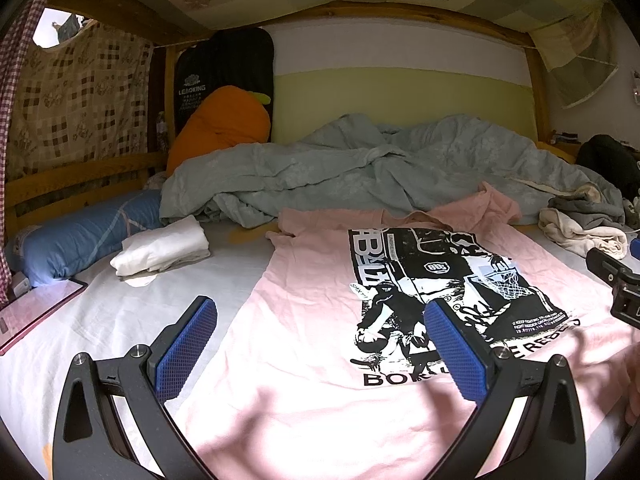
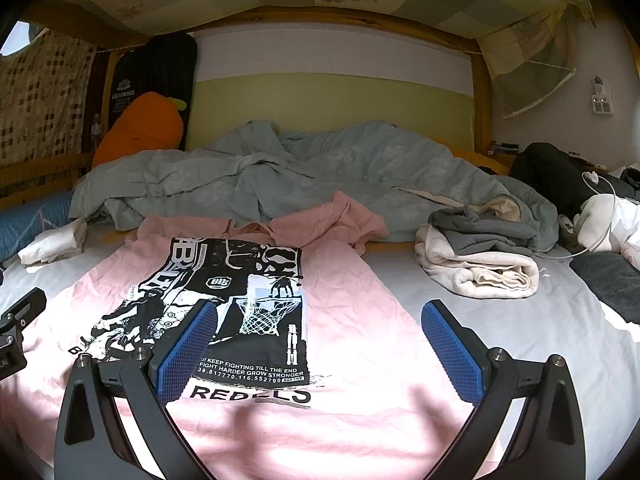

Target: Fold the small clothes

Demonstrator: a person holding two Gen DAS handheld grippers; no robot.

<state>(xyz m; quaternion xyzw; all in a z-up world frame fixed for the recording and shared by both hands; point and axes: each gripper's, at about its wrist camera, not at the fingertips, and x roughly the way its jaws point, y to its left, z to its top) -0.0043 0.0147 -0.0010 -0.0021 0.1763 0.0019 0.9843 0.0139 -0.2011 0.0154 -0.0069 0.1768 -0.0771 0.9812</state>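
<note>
both grippers hover low over the near end of a bed, aimed toward the far wall, side by side. the left gripper (image 1: 320, 344) has its jaws spread wide, released, with nothing between the blue pads (image 1: 188, 348); its left finger sits over the white sheet (image 1: 132, 312) and its right finger over the printed part of the shirt. whether the fingertips touch the cloth cannot be told. the right gripper (image 2: 320, 344) is likewise wide apart and grasps nothing; its left finger lies over the print and its right finger over the sheet just beside the shirt's right edge. in the left wrist view the right gripper's black body shows at the right edge, near the shirt's right side.

the pink t-shirt (image 1: 304, 312) lies flat, front up, in the middle of the bed, its hem near and its collar far. a black and white basketball print (image 2: 240, 304) covers its chest, with the word "rebels" below it. the far right sleeve is bunched up against a crumpled grey-green duvet (image 2: 280, 172) that runs across the far side of the bed.

to the left of the shirt, apart from it, lies a folded white garment (image 1: 164, 250), with a blue pillow (image 1: 80, 236) beyond it to the left. to the right lies a heap of cream and grey clothes (image 2: 480, 256). an orange plush (image 1: 224, 128) leans in the far left corner.
</note>
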